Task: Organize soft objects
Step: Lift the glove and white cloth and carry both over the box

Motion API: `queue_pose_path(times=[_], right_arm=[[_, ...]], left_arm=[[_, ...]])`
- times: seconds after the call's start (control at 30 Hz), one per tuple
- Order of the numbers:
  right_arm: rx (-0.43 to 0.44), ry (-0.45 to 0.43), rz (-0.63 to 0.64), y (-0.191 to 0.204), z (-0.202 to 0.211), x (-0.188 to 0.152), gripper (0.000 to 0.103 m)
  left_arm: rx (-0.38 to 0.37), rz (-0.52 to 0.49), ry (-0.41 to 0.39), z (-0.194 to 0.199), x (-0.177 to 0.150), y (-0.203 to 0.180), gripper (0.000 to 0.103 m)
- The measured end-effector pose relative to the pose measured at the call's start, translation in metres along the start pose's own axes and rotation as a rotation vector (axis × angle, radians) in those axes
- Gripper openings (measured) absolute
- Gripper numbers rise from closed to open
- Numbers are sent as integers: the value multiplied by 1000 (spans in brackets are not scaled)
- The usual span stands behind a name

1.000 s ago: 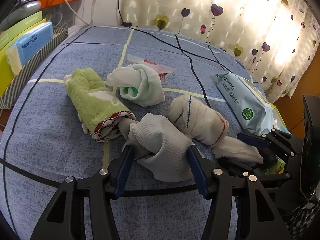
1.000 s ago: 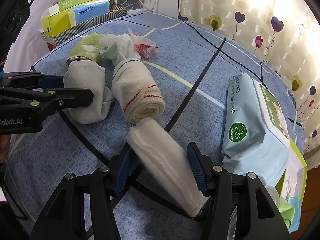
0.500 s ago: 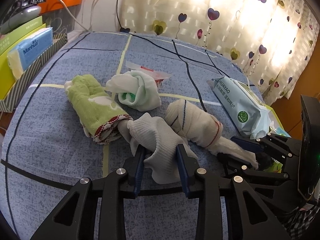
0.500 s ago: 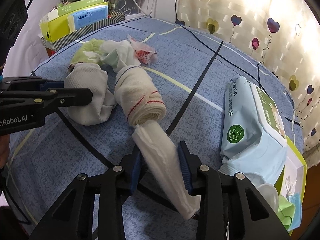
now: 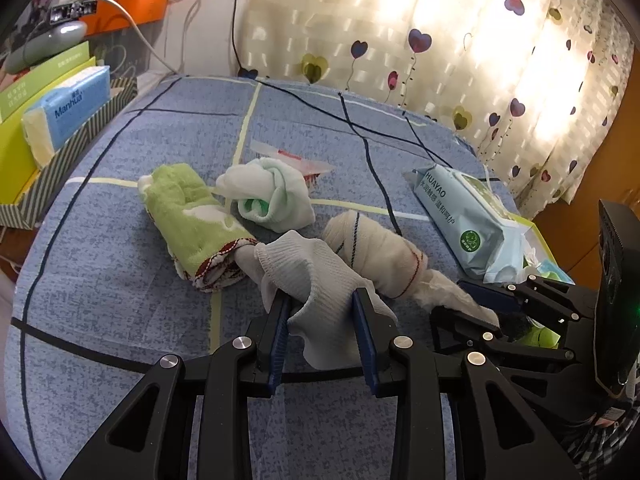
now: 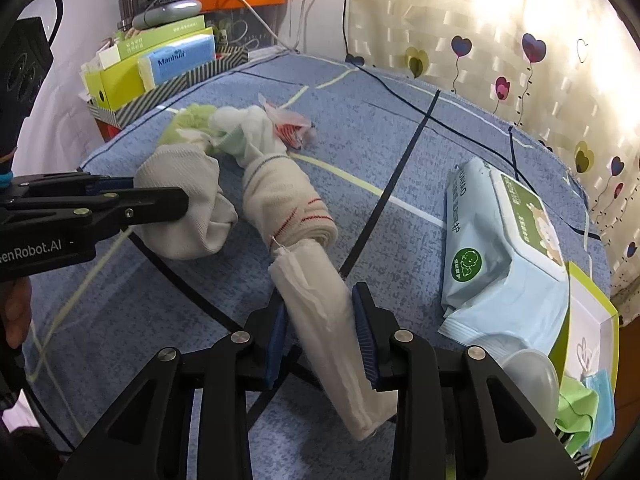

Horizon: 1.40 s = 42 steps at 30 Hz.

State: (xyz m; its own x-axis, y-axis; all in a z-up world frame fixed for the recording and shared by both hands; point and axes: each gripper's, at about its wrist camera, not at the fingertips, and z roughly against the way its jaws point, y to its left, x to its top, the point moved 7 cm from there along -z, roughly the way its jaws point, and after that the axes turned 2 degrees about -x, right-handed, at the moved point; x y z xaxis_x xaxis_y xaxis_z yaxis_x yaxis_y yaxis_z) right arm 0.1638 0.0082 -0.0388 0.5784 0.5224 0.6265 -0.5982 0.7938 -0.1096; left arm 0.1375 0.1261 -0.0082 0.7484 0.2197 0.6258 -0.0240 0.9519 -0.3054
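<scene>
The left tongs pinch a grey sock on the blue bed. The right tongs are closing on a white roll, pads already pressing it (its far end touches a striped sock). A wipes pack lies beside.

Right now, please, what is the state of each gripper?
Left gripper: closed, fingers pressing the grey-white sock.
Right gripper: jaws closing, fingers pressing the white rolled cloth.
</scene>
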Motion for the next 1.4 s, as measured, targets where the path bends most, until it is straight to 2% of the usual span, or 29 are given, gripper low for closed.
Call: queue_pose_path(times=[0.63, 1.07, 1.4], right_arm=[[-18, -99, -49, -14, 46, 9, 33], [-106, -149, -122, -53, 90, 0, 33], [-199, -149, -235, -101, 119, -31, 33]], left_arm=[[-42, -51, -73, 34, 17, -26, 29], [-124, -147, -79, 37, 33, -84, 29], [-215, -224, -58, 25, 38, -140, 30]])
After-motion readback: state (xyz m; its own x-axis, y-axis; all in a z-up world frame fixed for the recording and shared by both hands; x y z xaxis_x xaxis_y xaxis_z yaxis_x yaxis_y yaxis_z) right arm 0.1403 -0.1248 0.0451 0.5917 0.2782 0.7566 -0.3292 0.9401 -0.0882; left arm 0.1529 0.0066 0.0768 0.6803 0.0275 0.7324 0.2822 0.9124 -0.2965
